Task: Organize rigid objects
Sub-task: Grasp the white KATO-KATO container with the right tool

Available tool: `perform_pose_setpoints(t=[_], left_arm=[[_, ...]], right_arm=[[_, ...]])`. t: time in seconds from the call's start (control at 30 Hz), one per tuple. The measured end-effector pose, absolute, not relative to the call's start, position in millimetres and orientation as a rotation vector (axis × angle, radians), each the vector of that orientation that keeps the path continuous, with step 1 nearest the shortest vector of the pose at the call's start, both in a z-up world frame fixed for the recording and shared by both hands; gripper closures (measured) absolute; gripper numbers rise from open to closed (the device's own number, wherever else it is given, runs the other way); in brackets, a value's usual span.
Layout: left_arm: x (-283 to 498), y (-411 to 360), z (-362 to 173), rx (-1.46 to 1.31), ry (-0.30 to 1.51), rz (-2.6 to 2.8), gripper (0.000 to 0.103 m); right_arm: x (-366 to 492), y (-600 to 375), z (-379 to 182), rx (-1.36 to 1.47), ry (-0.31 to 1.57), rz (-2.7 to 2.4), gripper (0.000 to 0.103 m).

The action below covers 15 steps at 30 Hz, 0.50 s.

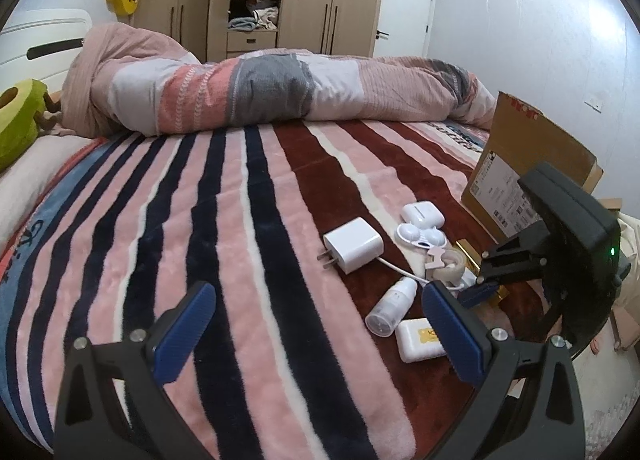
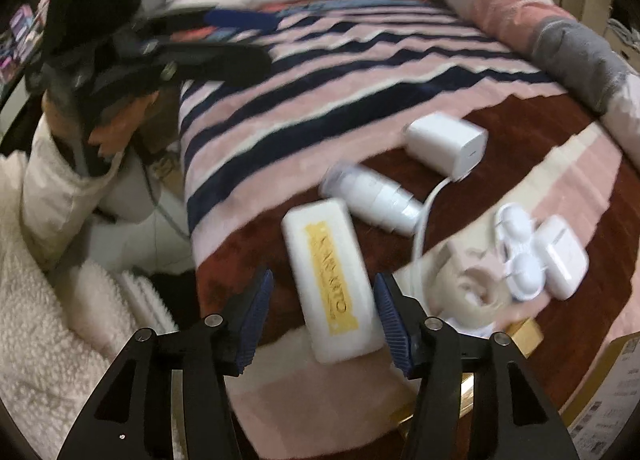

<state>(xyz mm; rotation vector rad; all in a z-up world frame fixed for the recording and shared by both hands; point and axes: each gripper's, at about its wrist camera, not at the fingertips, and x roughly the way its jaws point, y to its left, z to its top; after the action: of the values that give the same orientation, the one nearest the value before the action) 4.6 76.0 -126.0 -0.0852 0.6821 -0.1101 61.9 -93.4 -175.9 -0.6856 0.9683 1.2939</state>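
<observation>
Several small white items lie clustered on a wide bed covered by a plush blanket striped in pink, navy, maroon and cream (image 1: 240, 219), near its edge. A brown cardboard box with a printed label (image 1: 516, 163) stands just beyond the cluster. The left gripper (image 1: 316, 334) hovers over the stripes with its jaws spread wide, holding nothing. The right gripper (image 2: 324, 320) has its jaws spread to either side of the near end of a flat white rectangular case with a yellow label (image 2: 330, 280); whether the blue pads touch it cannot be told. The case lies flat on the blanket, its long axis running away from the right gripper and tilted slightly left. Beyond it a white cube-shaped plug charger (image 1: 352, 246) lies with its prongs pointing toward the bed's middle and a white cable leaving its far face. A white cylindrical bottle (image 1: 392, 306) lies on its side between case and charger. A white earbud case (image 1: 422, 213) touches a white twin-cup lens case (image 1: 420, 235).
</observation>
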Motion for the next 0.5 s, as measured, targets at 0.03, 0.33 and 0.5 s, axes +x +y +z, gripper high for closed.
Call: perform_pose_setpoints(t=[0.03,0.33,0.5], left_arm=[[6,75,-127,-0.082,0.688,-0.115,0.001],[7,77,-133,-0.082,0.71,-0.14,0.001],[8,72,-132,-0.061,0.705,-0.176,0.003]], right_arm=[[59,-93,-178,-0.69,0.966,1.293,0.055],[52,-92,-159,-0.608,0.893,1.18,0.072],[45,-114,-88,-0.481,0.776,1.097,0.072]])
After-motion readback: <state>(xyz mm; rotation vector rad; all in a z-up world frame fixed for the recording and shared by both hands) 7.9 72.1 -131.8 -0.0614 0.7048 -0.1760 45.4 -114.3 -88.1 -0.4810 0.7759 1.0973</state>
